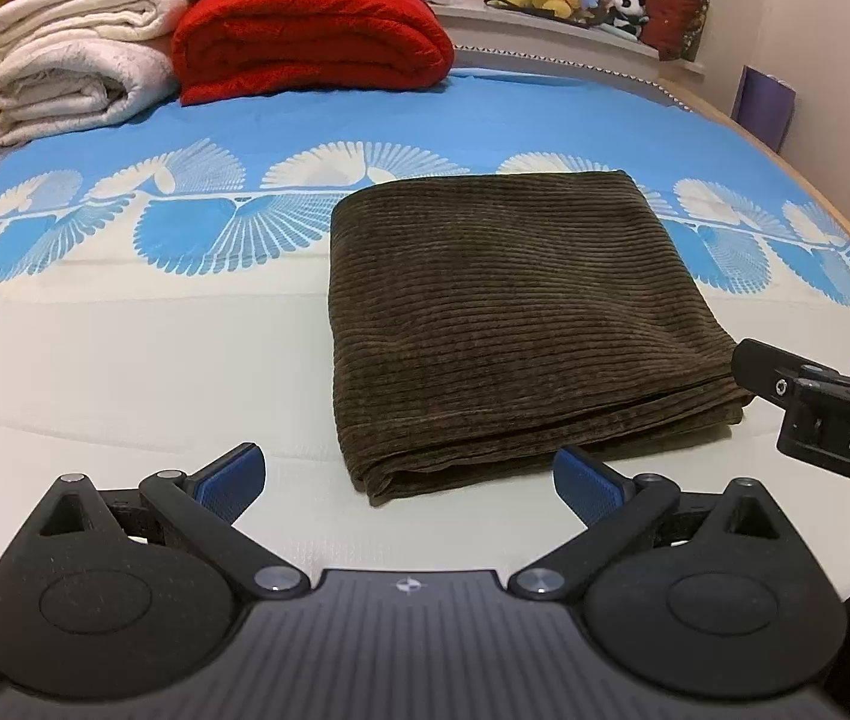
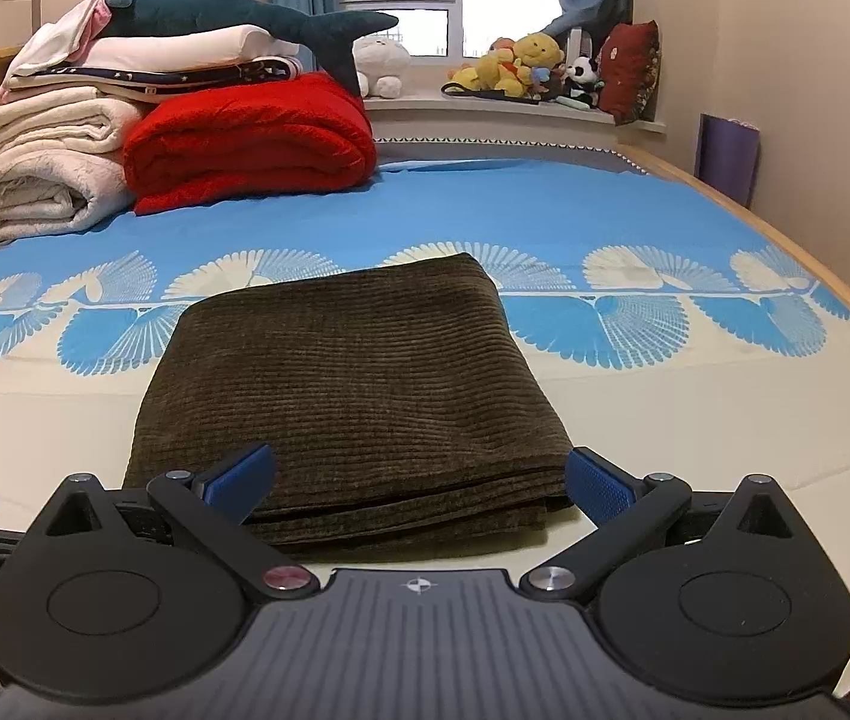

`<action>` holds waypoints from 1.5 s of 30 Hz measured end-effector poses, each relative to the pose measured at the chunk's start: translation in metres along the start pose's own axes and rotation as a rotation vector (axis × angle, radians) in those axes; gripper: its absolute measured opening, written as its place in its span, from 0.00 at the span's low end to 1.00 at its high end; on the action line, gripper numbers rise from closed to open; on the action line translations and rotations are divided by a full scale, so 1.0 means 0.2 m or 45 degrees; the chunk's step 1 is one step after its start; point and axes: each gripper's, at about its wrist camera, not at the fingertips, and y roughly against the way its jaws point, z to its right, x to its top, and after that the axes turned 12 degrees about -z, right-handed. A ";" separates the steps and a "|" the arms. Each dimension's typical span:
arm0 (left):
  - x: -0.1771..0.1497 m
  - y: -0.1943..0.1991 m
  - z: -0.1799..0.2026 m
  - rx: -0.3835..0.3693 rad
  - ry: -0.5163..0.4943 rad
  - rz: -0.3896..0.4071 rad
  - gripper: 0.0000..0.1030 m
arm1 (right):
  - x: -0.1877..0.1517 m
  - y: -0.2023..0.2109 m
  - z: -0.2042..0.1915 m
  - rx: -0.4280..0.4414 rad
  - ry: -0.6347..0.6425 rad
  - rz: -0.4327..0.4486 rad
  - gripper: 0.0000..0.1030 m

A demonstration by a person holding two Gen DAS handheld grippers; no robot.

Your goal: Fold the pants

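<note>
Claws: your left claw point(image 1: 407, 480) stands spread wide with nothing between its blue pads; your right claw point(image 2: 422, 483) is just as wide apart and holds nothing either
Left position: it hovers just short of the near left corner of the pants point(image 1: 520, 324), not touching; in this view the right claw comes in from the right, beside the near right corner
Right position: its pads sit either side of the near folded edge of the pants point(image 2: 353, 396), close above it; whether a pad brushes the cloth you cannot tell from here
Pants: brown corduroy, lying as a compact rectangle of stacked layers on the bed point(image 1: 125, 360), near edge toward you
Stage: the fold looks essentially done; what seems left is tidying
Doing it well: if you square the bundle, press flat from above instead of pinching, as thick corduroy layers will likely slide over each other; nudge the near right corner, where the layers splay slightly
Surroundings: red blanket point(image 1: 311, 36) and white blankets point(image 1: 77, 54) lie well apart at the far end; no obstacle
</note>
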 end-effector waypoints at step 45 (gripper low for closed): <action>-0.01 0.07 -0.03 -0.005 -0.010 0.101 0.99 | -0.02 0.06 -0.03 -0.015 0.049 0.050 0.99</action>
